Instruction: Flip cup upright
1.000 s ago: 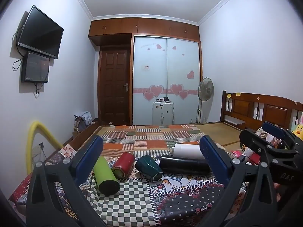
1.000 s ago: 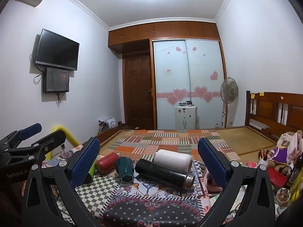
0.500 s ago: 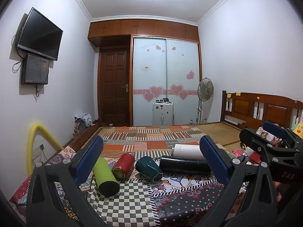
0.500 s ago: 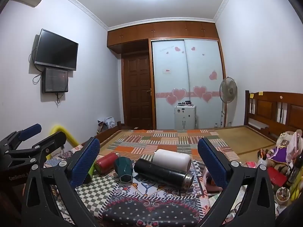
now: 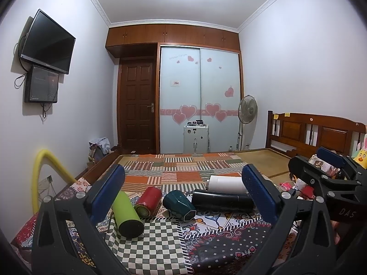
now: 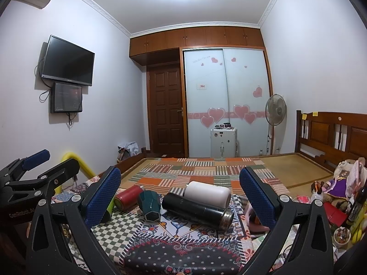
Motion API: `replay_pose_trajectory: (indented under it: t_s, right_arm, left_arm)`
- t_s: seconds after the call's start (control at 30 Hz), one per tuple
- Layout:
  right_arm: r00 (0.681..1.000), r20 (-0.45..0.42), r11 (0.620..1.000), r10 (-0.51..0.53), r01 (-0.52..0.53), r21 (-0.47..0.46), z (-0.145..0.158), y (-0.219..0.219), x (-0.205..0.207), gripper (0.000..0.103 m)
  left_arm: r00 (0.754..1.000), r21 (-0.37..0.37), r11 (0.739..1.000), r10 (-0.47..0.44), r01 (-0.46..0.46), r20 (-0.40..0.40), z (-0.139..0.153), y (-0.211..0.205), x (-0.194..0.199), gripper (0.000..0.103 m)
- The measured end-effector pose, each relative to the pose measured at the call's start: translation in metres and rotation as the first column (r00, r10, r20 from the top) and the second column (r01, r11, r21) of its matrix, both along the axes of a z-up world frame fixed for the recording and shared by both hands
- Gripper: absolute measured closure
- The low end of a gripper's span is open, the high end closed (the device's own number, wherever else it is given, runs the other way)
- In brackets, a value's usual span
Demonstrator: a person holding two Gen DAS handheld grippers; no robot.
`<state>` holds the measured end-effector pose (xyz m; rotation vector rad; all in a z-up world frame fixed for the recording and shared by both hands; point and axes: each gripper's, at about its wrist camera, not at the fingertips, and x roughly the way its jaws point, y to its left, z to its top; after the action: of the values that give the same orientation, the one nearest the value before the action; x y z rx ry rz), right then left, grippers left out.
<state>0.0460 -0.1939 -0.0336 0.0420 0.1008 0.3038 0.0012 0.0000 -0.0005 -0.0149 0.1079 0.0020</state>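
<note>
cup | dark green, faceted | on its side | patterned cloth

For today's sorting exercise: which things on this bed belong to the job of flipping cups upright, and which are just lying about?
Part of the job:
green cup, lying on its side
red cup, on its side
teal faceted cup, on its side
black flask, on its side
white cup, on its side
left gripper and right gripper, both open

Lying about:
soft toys
yellow tube

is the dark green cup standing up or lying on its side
On its side. The dark green cup lies on the patterned cloth between the red can and the black flask.
</note>
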Motion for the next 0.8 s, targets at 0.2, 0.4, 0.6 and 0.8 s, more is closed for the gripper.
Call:
replay_pose_trajectory:
  t_s: [0.2, 0.4, 0.6, 0.8]
  right_arm:
    - [1.000, 0.002, 1.000, -0.001, 0.001, -0.001, 0.0006, -0.0008, -0.0009, 0.000]
    - [1.000, 0.001, 1.000, 0.000, 0.000, -0.001, 0.0004, -0.0007, -0.0008, 0.000]
    - [1.000, 0.000, 1.000, 0.000, 0.000, -0.001, 0.0006, -0.0013, -0.0008, 0.000]
    - [1.000, -0.003, 1.000, -0.001, 0.001, -0.001, 0.0010, -0.0015, -0.0011, 0.000]
  left_arm:
    - [1.000, 0.000, 1.000, -0.001, 0.001, 0.000, 0.0007, -0.0008, -0.0006, 0.000]
    - [1.000, -0.001, 1.000, -0.001, 0.001, -0.002, 0.0005, 0.0001, -0.0010, 0.000]
    - [1.000, -0.006, 1.000, -0.001, 0.001, -0.002, 0.0008, 0.0023, -0.0007, 0.000]
    - [1.000, -0.003, 1.000, -0.002, 0.002, -0.003, -0.0002, 0.0025, -0.0001, 0.000]
